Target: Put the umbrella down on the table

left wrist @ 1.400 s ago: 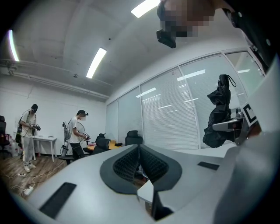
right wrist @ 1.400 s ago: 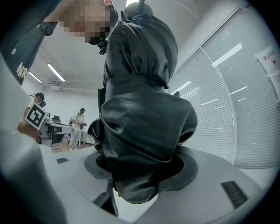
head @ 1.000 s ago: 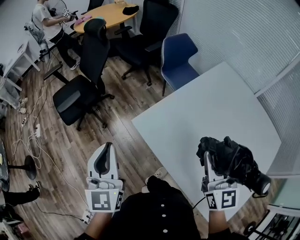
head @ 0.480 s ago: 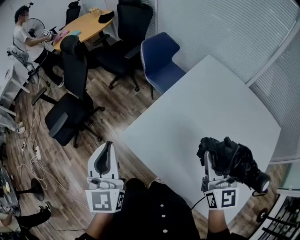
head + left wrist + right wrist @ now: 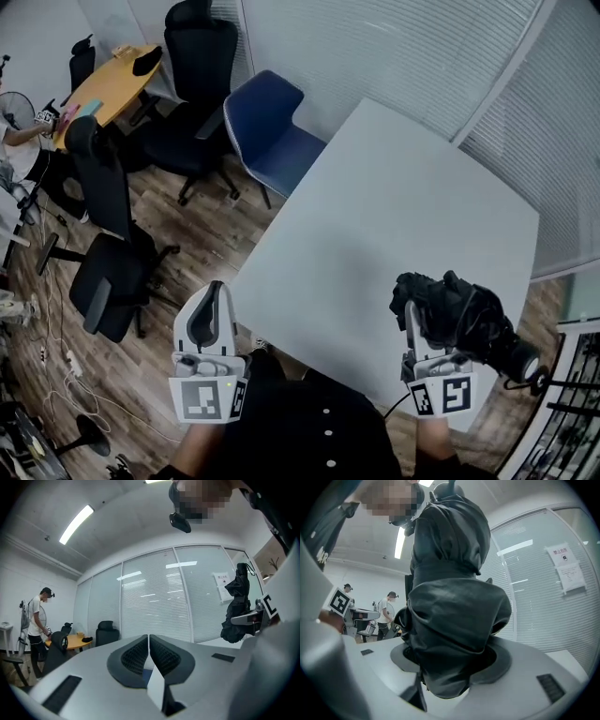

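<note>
A folded black umbrella (image 5: 466, 320) stands between the jaws of my right gripper (image 5: 413, 312), which is shut on it above the near right corner of the white table (image 5: 394, 206). In the right gripper view the umbrella's bunched fabric (image 5: 451, 597) fills the middle and hides the pads of the right gripper (image 5: 450, 663). My left gripper (image 5: 213, 292) hangs over the wooden floor just left of the table's near edge. Its jaws are shut and hold nothing. In the left gripper view the left gripper (image 5: 149, 644) shows pads pressed together, and the umbrella (image 5: 238, 603) appears at the right.
A blue chair (image 5: 268, 130) stands at the table's far left side. Black office chairs (image 5: 106, 236) (image 5: 192, 86) and an oval wooden table (image 5: 103, 84) fill the left. A person (image 5: 35, 620) stands by that table. Glass walls with blinds (image 5: 403, 56) run behind.
The view has swung toward the white table, which now lies more squarely ahead; the chairs slid left. Both grippers keep their places in the view, the right still gripping the umbrella.
</note>
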Demonstrator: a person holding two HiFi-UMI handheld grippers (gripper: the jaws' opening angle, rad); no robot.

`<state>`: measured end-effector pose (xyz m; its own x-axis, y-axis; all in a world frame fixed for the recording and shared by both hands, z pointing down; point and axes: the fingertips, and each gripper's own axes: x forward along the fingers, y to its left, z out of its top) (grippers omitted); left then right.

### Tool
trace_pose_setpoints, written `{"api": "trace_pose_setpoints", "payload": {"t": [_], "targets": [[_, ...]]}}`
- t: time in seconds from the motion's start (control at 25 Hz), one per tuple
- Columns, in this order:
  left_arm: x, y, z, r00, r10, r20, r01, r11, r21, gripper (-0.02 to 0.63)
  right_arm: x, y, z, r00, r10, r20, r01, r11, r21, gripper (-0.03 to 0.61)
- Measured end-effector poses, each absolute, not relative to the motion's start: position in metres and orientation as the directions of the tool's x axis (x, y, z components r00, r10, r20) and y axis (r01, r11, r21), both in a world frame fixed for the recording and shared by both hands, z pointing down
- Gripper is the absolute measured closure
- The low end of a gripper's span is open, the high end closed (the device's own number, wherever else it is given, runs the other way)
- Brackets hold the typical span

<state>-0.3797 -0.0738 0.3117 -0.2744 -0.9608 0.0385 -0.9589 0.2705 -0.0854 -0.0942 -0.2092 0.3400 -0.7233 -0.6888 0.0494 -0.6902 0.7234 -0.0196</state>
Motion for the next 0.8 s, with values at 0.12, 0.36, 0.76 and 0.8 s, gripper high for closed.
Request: {"api": "trace_pose_setpoints", "payload": {"t": [0.12, 0.36, 0.76, 0.8], "targets": [[-0.387, -0.092, 0.306, -0.209, -0.977, 0.028, -0.975, 0.206, -0.088, 0.591, -0.093, -0.207, 0.337, -0.680, -0.732, 0.053, -0.733, 0.680, -0.009, 0.305], [-0.391, -0.128, 0.308, -0.083, -0.996, 0.026, -0.994, 0.081, -0.080, 0.591, -0.082, -0.205, 0.337, -0.571, -0.818, 0.060, -0.820, 0.573, 0.004, 0.305], [-0.362, -0.178, 0.308, 0.175, -0.984, 0.012, -0.983, -0.175, -0.053, 0.591, -0.037, -0.171, 0.331, -0.332, -0.941, 0.070, -0.942, 0.334, 0.022, 0.305], [-0.357, -0.182, 0.309, 0.204, -0.979, 0.012, -0.978, -0.205, -0.049, 0.591, -0.032, -0.166, 0.332, -0.304, -0.950, 0.073, -0.952, 0.306, 0.025, 0.305]]}}
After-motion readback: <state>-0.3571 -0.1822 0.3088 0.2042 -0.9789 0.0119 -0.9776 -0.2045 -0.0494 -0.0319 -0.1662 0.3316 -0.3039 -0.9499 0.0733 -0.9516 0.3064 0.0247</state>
